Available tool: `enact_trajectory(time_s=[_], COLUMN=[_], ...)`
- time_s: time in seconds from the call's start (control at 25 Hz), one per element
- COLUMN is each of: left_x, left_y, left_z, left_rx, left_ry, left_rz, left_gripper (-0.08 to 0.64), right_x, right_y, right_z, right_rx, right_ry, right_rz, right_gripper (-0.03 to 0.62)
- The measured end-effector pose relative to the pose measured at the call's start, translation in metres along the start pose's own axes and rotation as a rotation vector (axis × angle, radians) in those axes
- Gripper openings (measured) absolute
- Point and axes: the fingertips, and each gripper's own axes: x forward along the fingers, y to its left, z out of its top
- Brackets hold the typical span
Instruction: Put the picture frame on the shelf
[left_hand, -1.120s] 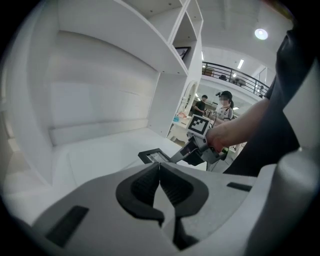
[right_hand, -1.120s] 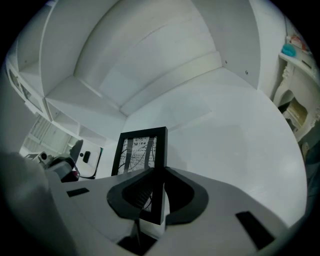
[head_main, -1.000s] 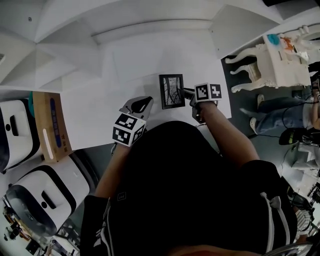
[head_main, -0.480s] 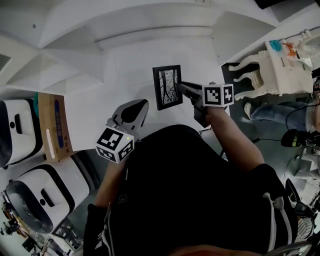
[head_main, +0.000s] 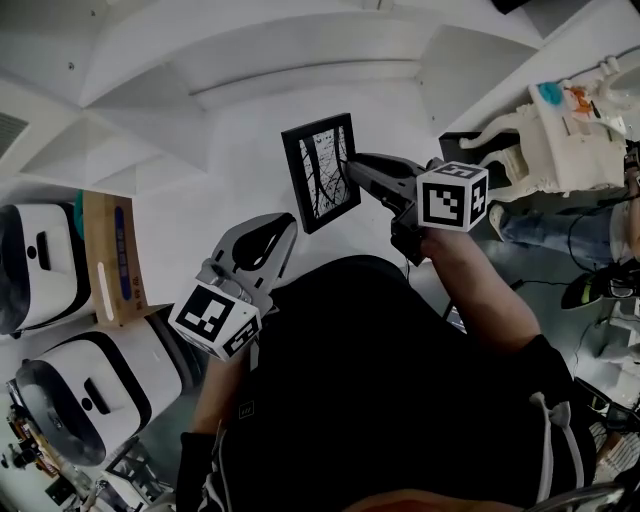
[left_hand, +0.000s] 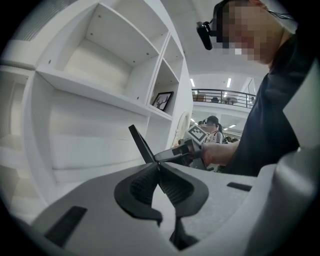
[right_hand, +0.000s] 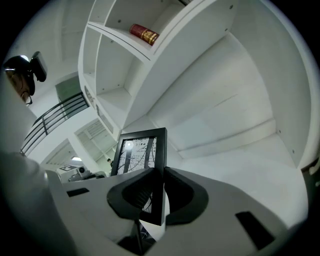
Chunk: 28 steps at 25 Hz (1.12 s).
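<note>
- Right gripper (right_hand: 161, 175): jaws partway apart and clamped on the picture frame (right_hand: 142, 145). The ribbed black pads pinch one long side border of the frame, one pad on the front face and one on the back.
- Picture frame: held in the air in front of the white shelf unit (right_hand: 215, 95), level with a wide compartment and touching no board. In the head view it stands on edge, slightly tilted, with the glazed face towards the person.
- Left gripper (left_hand: 159, 167): jaws closed, pad tips meeting, nothing between them. It hangs to the left of the frame and below it, apart from it.
- Shelf compartments, right gripper view: a red cylindrical can (right_hand: 145, 34) with a patterned label lies on its side on an upper board.
- Shelf compartments, left gripper view: a second small black-framed picture (left_hand: 162, 100) leans upright in a narrow cell further along the unit.
- Materials: the frame is a thin, flat, matte black rectangle. Its print shows dark bare branches on a pale ground.
- The shelf boards are smooth, white and square-edged. The gripper bodies are grey moulded plastic, each with a white marker cube.
- Floor at left, head view: a brown cardboard box (head_main: 105, 255) stands between two rounded white machines (head_main: 40, 262).
</note>
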Motion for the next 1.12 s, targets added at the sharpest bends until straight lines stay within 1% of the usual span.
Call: enact_trajectory(time_s=[0.12, 0.16, 0.28, 0.32, 0.48, 0.64, 0.76, 0.92, 1.12], left_x=[-0.003, -0.003, -0.001, -0.001, -0.001, 0.000, 0.002, 0.003, 0.008], left_y=[-0.007, -0.008, -0.015, -0.019, -0.029, -0.036, -0.049, -0.057, -0.068], left_z=[0.005, 0.006, 0.009, 0.010, 0.020, 0.033, 0.039, 0.046, 0.058], left_rx=[0.014, 0.014, 0.004, 0.002, 0.004, -0.012, 0.011, 0.033, 0.050], left_ry=[-0.006, -0.008, -0.020, -0.028, -0.053, -0.069, -0.065, -0.061, -0.059], left_rz=[0.023, 0.033, 0.044, 0.041, 0.022, -0.028, -0.054, -0.066, -0.096], left_gripper=[0.012, 0.023, 0.109, 0.117, 0.133, 0.140, 0.143, 0.144, 0.144], right_x=[-0.008, -0.011, -0.023, -0.029, -0.042, -0.048, -0.057, -0.065, -0.072], right_y=[0.016, 0.021, 0.034, 0.038, 0.047, 0.050, 0.059, 0.072, 0.091], right_z=[0.012, 0.016, 0.024, 0.026, 0.035, 0.041, 0.042, 0.041, 0.046], right_rx=[-0.035, -0.046, -0.089, -0.110, -0.173, -0.202, -0.215, -0.239, -0.301], right_ry=[-0.032, -0.041, -0.071, -0.083, -0.118, -0.139, -0.165, -0.191, -0.221], right_rz=[0.031, 0.040, 0.058, 0.059, 0.048, 0.025, 0.042, 0.075, 0.132], right_gripper=[0.077, 0.077, 0.077, 0.077, 0.075, 0.076, 0.075, 0.076, 0.075])
